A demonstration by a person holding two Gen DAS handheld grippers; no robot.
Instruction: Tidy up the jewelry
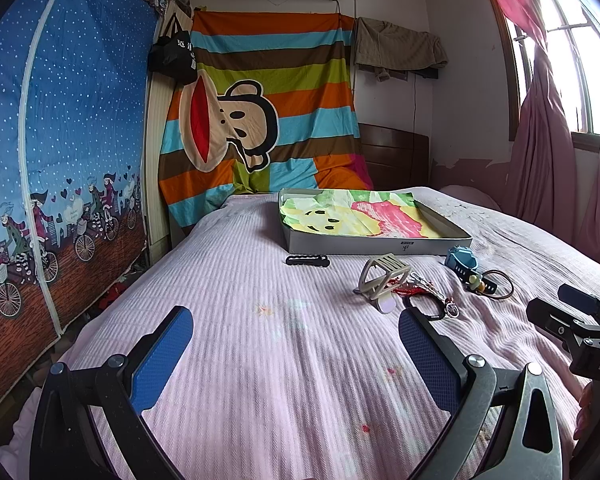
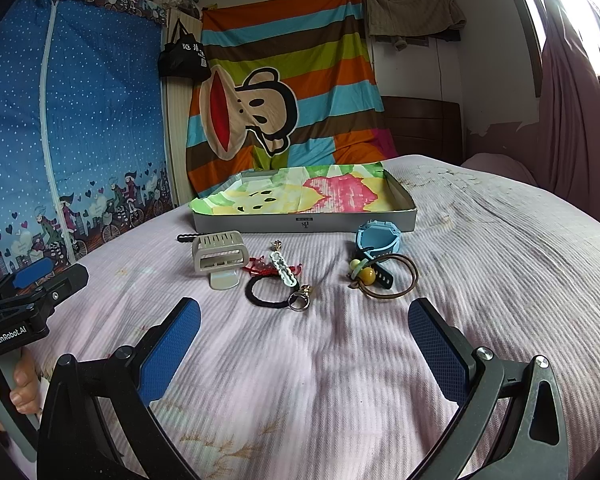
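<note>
Left gripper (image 1: pixel 296 344): jaws wide apart, nothing between the blue pads; it hovers over bare pink bedspread (image 1: pixel 260 280). Seen from the right wrist view it sits at 9 o'clock, low at the frame edge, a hand on its grip.

Right gripper (image 2: pixel 304 334): jaws wide apart, holding nothing; pads flank empty spread short of the jewelry. In the left wrist view it enters at 3 o'clock.

Tray (image 2: pixel 304 224): shallow grey cardboard box lid lined with a green, yellow and pink cartoon cloth, at 12 o'clock of the jewelry cluster; no jewelry visible inside it.

Beige claw hair clip (image 2: pixel 220 258): on the spread just in front of the tray, at 10 o'clock from the right gripper.

Black hair clip (image 1: pixel 307 260): flat on the spread at 9 o'clock of the beige clip, partly hidden behind it in the right wrist view.

Black hair tie (image 2: pixel 270 292): lies at 12 o'clock from the right gripper, touching a metal ring (image 2: pixel 299 303) at its right end.

Red cord bracelet (image 2: pixel 260 270): tangled under a pale green chain-link clip (image 2: pixel 285 270), just beyond the hair tie.

Blue watch (image 2: pixel 378 242): at 1 o'clock from the right gripper, close to the tray front wall; strap runs toward the camera.

Brown bangle (image 2: pixel 396 280): thin hoops just in front of the watch, with a yellow bead hair tie (image 2: pixel 366 274) resting at their left side.

Small earring (image 2: pixel 277 245): between the beige clip and the watch; detail too small to tell.
</note>
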